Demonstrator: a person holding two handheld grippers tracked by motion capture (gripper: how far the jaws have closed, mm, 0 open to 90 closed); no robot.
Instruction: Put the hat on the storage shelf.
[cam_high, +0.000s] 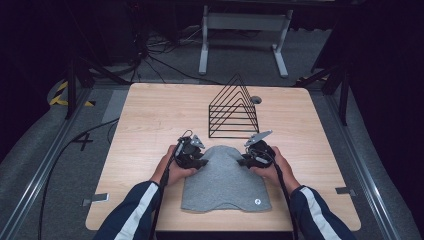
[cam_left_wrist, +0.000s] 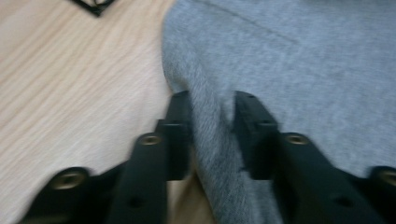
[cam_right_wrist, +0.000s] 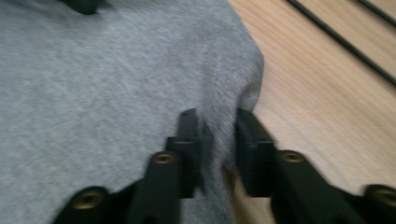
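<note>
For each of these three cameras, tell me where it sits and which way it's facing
High view: above the person's side, facing forward and down on the table; forearms, left gripper, right gripper.
Left gripper view: on the left gripper, along its jaws pinching the grey cloth.
Right gripper view: on the right gripper, jaws pinching the cloth edge.
All share the cloth; wire rack behind.

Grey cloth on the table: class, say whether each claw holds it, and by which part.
Both do. The left claw pinches a fold at the cloth's left edge; the right claw pinches a fold at its right edge, both near the far end.
</note>
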